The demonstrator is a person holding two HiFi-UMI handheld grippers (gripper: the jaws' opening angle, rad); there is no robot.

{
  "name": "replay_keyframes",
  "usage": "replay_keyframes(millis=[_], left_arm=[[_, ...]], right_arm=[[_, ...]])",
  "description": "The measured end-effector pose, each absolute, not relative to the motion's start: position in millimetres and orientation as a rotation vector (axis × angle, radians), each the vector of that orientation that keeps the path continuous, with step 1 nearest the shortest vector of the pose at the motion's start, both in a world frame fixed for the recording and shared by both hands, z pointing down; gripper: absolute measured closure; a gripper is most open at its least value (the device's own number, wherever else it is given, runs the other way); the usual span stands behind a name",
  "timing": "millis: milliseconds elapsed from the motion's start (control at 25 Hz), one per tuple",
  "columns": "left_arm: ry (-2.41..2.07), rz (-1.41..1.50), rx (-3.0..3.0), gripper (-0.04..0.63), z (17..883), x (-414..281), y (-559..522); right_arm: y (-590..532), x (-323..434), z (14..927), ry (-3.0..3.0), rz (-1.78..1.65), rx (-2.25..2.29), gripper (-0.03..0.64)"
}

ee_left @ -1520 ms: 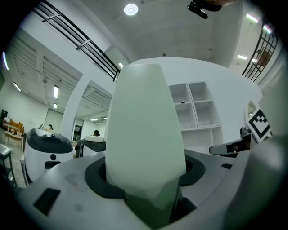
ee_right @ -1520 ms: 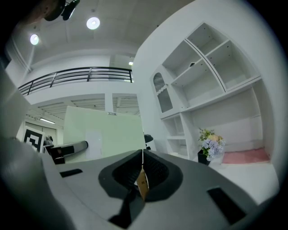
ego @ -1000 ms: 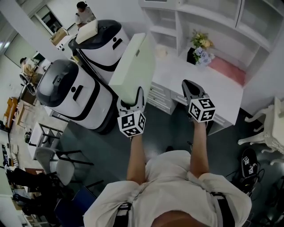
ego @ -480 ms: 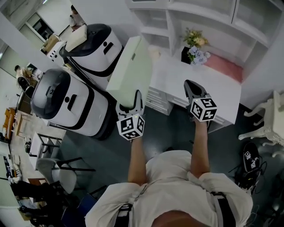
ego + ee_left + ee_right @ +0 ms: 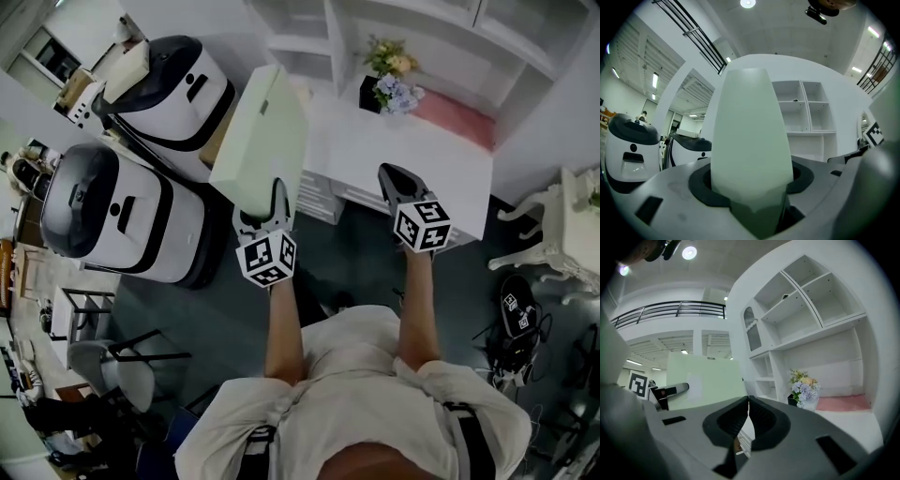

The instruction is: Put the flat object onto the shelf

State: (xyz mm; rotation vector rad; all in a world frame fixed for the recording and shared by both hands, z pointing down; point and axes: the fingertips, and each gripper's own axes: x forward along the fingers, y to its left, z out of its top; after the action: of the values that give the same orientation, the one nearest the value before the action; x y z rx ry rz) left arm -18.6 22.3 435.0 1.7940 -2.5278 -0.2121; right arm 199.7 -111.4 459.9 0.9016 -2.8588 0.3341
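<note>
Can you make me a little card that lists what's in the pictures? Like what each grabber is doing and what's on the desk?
left gripper: shut on the flat green box, held up in the air
right gripper: shut, nothing in it
desk: white, with flowers and a pink mat at the back
shelf: white, behind the desk; box not on it yet
</note>
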Motion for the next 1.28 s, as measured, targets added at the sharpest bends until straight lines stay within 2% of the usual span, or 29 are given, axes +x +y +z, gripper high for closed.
replay_keyframes(millis=[320,920,1280], left_arm=[[-2.508,-0.212,1.871,0.319,429.8,-43.2,-0.5],[-2.375,-0.304,1.964,0.319,415.6,-142.0,-133.7],[-2.280,-0.333,2.034,0.319,408.6,-169.7,-196.2]], right_arm=[[-136.8,182.7,465.3,-2.821,0.336,0.990,0.548],[-231.3,99.7,450.0,-2.705,0.251,1.108,0.548],[-261.2,62.6,434.6,-2.677,0.209,1.156,0.548]])
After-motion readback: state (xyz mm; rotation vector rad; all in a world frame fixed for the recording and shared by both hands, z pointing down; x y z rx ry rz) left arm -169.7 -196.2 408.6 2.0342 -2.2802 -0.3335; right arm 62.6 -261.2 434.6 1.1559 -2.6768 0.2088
